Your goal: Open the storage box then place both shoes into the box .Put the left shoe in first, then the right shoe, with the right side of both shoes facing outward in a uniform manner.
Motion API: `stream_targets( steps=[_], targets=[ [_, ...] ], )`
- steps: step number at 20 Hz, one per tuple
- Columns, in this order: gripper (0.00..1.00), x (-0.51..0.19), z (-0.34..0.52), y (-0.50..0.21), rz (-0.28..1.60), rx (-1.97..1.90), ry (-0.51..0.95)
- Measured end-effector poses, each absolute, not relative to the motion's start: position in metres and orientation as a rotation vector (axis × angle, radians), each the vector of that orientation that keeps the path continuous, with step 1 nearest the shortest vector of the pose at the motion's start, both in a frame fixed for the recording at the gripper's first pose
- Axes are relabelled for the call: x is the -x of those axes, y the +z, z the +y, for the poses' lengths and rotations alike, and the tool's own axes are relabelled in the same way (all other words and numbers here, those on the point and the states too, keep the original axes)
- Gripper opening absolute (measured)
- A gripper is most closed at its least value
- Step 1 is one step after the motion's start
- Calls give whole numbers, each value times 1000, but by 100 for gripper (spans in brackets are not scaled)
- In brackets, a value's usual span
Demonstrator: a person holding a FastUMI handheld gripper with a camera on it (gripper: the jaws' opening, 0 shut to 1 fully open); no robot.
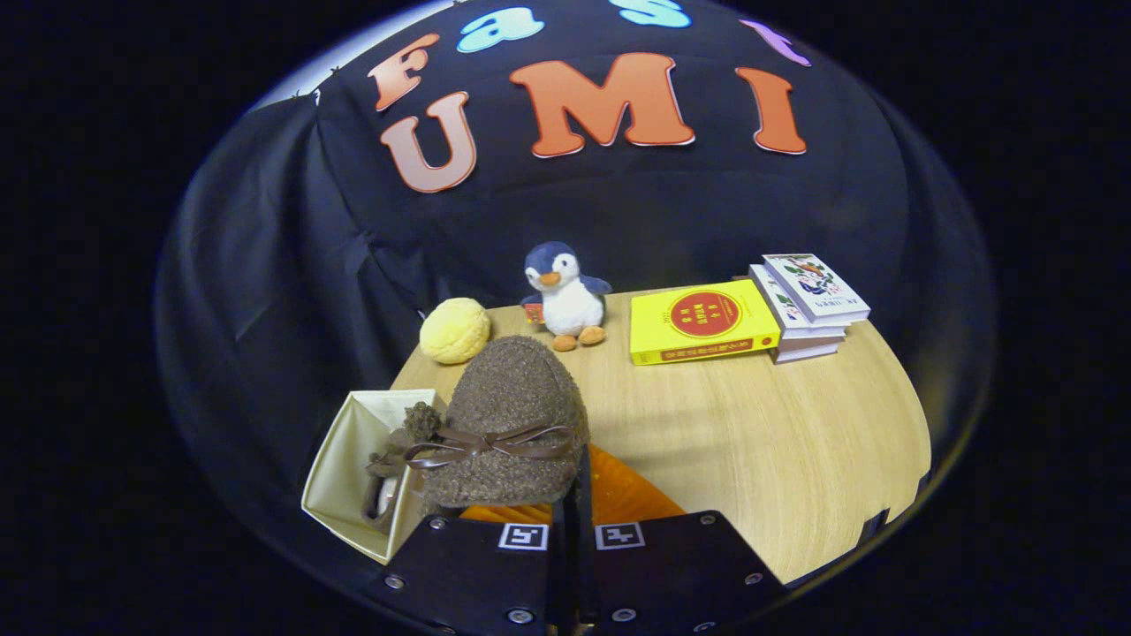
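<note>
Tool fingers nearly together, clamped on the heel edge of a brown fuzzy shoe, which is held up just ahead of the fingers. Shoe has a brown ribbon bow across its upper; toe points away from the tool, toward the back of the counter.

Box, cream-coloured and open at the top, sits at the front left corner of the counter, just left of the held shoe. Second shoe, same brown fuzz, lies inside the box against its right wall; partly hidden by the held shoe, so its facing cannot be told.

An orange ribbed thing lies on the counter under the held shoe, just beyond the fingers; what it is cannot be told.

Back edge of counter: yellow round plush at the left, penguin toy upright near the middle, yellow book lying flat to its right, stack of books touching the yellow book at the back right corner.
</note>
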State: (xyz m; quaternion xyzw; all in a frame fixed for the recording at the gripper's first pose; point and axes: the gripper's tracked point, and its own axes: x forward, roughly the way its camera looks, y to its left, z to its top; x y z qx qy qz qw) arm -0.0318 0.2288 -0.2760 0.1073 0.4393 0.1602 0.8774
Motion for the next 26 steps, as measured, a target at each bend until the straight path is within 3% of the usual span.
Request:
stream_targets(
  steps=[9, 19, 22, 26],
  targets=[
    [5, 60, 382, -267, 984, -167, 497],
    [7, 87, 434, -342, 1159, -36, 440],
    [24, 100, 438, -340, 1200, -42, 486],
    [38, 101, 431, -315, 1179, -89, 578]
  ],
)
